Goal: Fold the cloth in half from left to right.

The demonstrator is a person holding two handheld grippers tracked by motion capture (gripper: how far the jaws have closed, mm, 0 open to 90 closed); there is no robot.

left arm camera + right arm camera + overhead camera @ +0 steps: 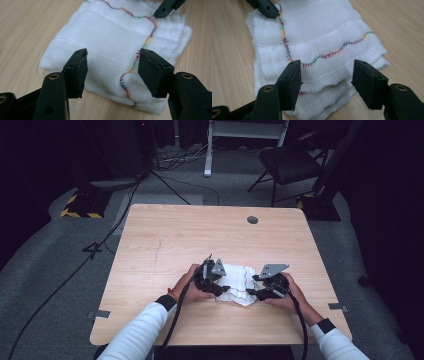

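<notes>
High view dim, room edges near black, surface (165, 240) lit from above. Gripper views bright, even; cloth (110, 37) nearly overexposed, soft shadow at its edge; near black jaws slightly blurred.

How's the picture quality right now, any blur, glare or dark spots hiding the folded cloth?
High view: dim room, table evenly lit, white cloth slightly washed out. Left gripper view: cloth sharp, stitching clear, near jaws soft. Right gripper view: cloth sharp, far table blurred; no glare.

Folded cloth (239, 282) lies on the table (165, 235) — between both claws.
</notes>
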